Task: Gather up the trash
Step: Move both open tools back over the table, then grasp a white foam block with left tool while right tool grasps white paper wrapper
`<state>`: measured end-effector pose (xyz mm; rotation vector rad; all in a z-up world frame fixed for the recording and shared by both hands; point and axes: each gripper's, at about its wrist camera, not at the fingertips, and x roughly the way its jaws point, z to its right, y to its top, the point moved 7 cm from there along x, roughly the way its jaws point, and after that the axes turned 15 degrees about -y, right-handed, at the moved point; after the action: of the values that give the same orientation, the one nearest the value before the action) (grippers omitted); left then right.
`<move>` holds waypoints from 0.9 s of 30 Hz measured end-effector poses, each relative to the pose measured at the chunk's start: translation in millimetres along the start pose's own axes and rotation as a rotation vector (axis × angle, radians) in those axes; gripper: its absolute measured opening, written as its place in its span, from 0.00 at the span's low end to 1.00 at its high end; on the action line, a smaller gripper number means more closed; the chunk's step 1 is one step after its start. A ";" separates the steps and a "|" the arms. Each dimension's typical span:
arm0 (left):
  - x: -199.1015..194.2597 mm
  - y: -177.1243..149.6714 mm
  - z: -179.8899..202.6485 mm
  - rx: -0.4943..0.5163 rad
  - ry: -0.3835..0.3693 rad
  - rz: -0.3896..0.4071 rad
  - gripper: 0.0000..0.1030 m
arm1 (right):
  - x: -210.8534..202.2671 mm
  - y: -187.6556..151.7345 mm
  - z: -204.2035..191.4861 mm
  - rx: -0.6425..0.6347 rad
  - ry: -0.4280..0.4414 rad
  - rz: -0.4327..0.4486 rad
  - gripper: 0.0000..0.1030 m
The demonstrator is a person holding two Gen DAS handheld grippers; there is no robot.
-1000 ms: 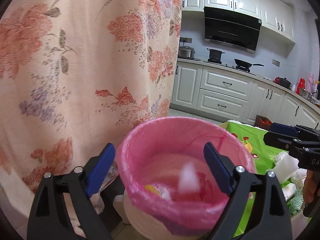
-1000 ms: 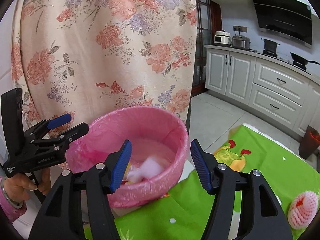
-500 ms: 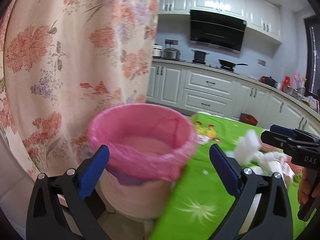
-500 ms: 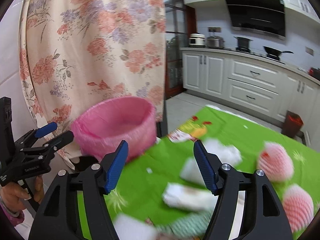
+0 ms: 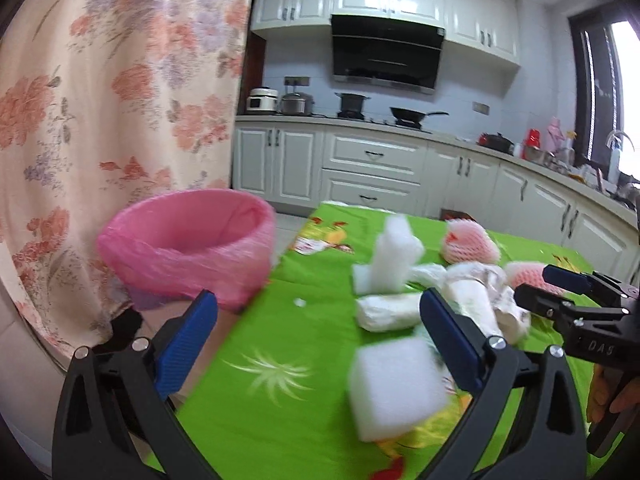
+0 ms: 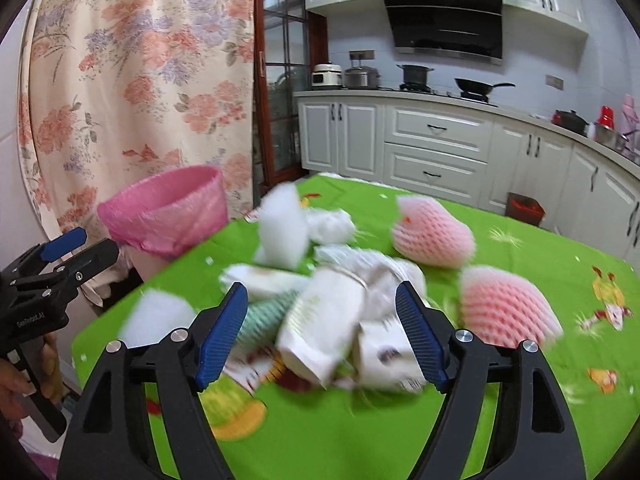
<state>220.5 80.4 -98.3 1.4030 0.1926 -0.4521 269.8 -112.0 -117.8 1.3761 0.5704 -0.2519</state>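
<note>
Both grippers have swung away from the pink-lined bin [image 5: 188,248] and now face the litter on the green worktop [image 5: 280,360]. 1 second ago each camera looked down into the bin, where a white scrap lay inside; now the bin sits off to the left, beside the worktop's edge, and neither gripper is over it. That reads as 1 drop finished and the next pick beginning.

The left gripper [image 5: 316,344] has its fingers spread wide and holds nothing; a white foam block [image 5: 396,392] lies just in front of its right finger, blurred by motion. The right gripper [image 6: 320,336] also has its fingers spread and empty, framing a crumpled heap of white paper packets [image 6: 332,320] with a pale green piece [image 6: 260,316] at its left side.

Plenty remains: 2 pink foam fruit nets [image 6: 432,236] lie beyond the heap, and an upright white foam piece [image 5: 394,256] stands near the middle of the worktop. My judgement is that the task is well short of done, and that the right gripper is best placed for the paper heap while the left could take the near foam block.
</note>
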 end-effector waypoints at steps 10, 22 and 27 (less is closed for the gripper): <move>16.1 -33.5 35.0 0.042 -0.010 -0.052 0.95 | -4.4 -34.0 28.0 0.048 -0.045 -0.036 0.71; 31.4 -56.3 23.7 0.009 -0.004 -0.100 0.94 | 17.9 -47.2 41.7 0.088 -0.067 -0.103 0.71; 37.7 -57.1 26.3 0.017 -0.028 -0.115 0.86 | 31.4 -44.9 42.7 0.084 -0.079 -0.137 0.71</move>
<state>227.3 41.8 -160.3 1.4061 0.2481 -0.5685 284.2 -157.2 -168.7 1.4036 0.5942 -0.4434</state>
